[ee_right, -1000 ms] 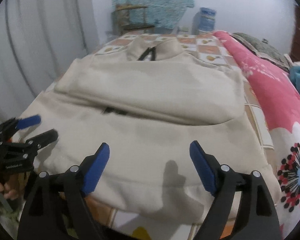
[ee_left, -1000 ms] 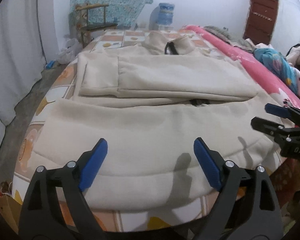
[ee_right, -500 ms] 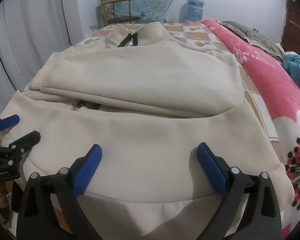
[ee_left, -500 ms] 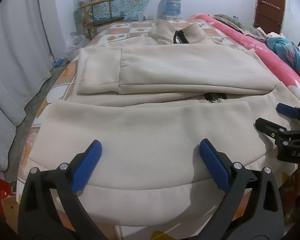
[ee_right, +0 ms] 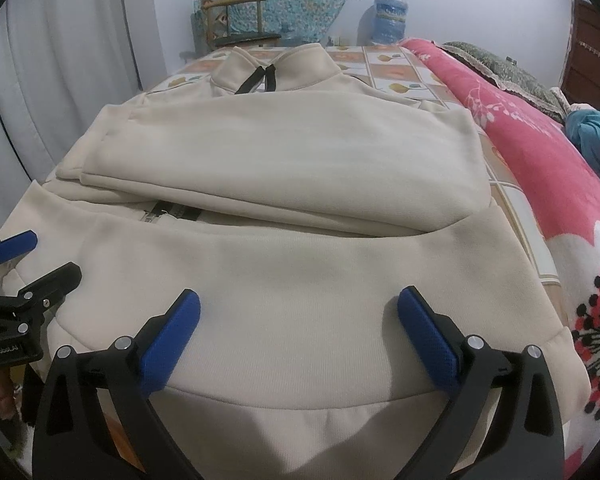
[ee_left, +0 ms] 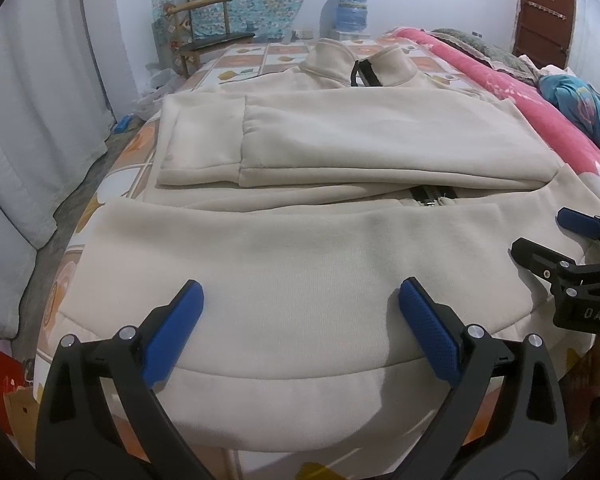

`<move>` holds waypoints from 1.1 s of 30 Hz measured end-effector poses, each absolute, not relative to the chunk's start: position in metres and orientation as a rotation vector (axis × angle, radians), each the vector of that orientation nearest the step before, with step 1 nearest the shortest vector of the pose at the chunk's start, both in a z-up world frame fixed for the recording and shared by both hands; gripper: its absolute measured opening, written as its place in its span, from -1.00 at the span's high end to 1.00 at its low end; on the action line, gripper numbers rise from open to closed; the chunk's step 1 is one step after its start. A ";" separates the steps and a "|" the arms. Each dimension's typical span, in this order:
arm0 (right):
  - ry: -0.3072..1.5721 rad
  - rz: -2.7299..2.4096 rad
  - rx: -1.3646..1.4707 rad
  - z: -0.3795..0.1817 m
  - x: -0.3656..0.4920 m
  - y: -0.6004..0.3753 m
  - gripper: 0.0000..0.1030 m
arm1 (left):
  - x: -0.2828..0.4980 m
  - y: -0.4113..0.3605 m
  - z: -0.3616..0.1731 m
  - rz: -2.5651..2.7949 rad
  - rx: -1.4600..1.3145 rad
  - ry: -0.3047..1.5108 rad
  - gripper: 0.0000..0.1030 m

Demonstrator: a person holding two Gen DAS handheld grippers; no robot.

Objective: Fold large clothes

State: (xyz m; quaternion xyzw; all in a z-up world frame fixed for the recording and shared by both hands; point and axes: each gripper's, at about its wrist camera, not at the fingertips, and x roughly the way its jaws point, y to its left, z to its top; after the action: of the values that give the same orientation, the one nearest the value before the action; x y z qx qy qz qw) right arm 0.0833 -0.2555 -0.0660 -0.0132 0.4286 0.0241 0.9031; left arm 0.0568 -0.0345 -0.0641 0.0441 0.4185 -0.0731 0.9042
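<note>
A cream zip-up sweatshirt [ee_left: 300, 248] lies flat on the bed, collar [ee_left: 356, 66] at the far end and both sleeves folded across the chest. Its hem band [ee_left: 284, 396] hangs at the near bed edge. My left gripper [ee_left: 300, 312] is open, hovering over the hem's left part, holding nothing. My right gripper [ee_right: 298, 316] is open over the hem's right part, holding nothing. Each gripper also shows in the other's view: the right one at the left wrist view's right edge [ee_left: 540, 240], the left one at the right wrist view's left edge [ee_right: 40, 256].
The bed has a tiled-pattern sheet [ee_left: 244, 60]. A pink floral blanket [ee_right: 540, 152] runs along its right side. A wooden chair [ee_left: 204, 28] and a water jug [ee_left: 352, 8] stand beyond the far end. White curtains [ee_left: 32, 120] hang at the left.
Both grippers have come closer and lower toward the sweatshirt's hem over the last second. Both stay open. The sweatshirt has not moved.
</note>
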 end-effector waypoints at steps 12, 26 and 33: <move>0.899 0.049 -0.026 -0.066 0.084 -0.254 -0.87 | 0.061 -0.038 -0.063 -0.106 0.083 0.916 -0.86; 0.933 0.049 -0.027 -0.065 0.087 -0.255 -0.87 | 0.061 -0.039 -0.062 -0.095 0.081 0.924 -0.86; 0.942 0.049 -0.026 -0.065 0.089 -0.255 -0.87 | 0.061 -0.039 -0.062 -0.095 0.081 0.925 -0.86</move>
State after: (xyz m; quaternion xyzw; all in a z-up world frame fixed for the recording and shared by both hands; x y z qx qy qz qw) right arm 0.0888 -0.2549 -0.0646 -0.0126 0.4539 0.0237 0.8907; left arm 0.0608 -0.0392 -0.0618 0.0391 0.4457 -0.0458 0.8932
